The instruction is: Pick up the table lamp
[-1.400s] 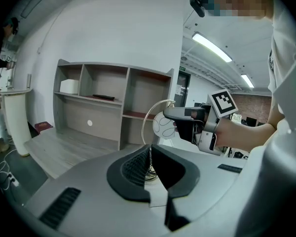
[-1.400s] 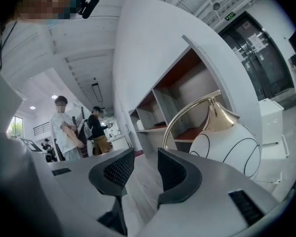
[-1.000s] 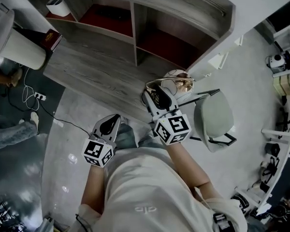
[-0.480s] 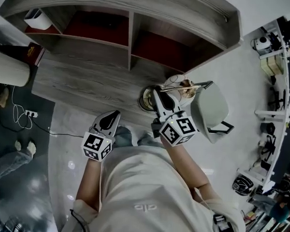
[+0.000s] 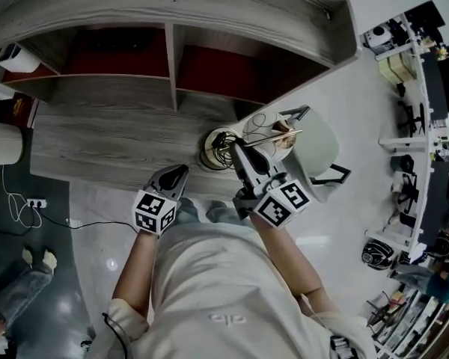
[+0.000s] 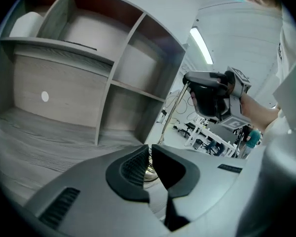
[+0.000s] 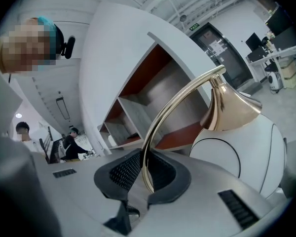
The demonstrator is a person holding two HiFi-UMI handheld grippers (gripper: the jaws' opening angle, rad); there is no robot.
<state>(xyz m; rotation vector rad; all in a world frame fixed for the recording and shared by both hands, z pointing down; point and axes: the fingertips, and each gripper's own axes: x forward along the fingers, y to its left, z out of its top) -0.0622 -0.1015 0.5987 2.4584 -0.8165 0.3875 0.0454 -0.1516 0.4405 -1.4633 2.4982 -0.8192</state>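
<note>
The table lamp has a round gold base on the grey desk, a thin arched gold stem and a gold cone shade. My right gripper reaches over the desk's right end. Its jaws are closing, and the ribbed pads sit on either side of the stem's lower part, touching it; the same gripper shows this close up. My left gripper is shut and holds nothing, at the desk's front edge. Past the left gripper I glimpse the base.
A shelf unit with red-backed compartments stands at the back of the desk, with a white object in its left bay. A pale chair stands right of the lamp. A cable lies on the floor at left.
The right gripper's jaws have come together around the lamp stem. The left gripper has moved forward and down to the desk's front edge.
</note>
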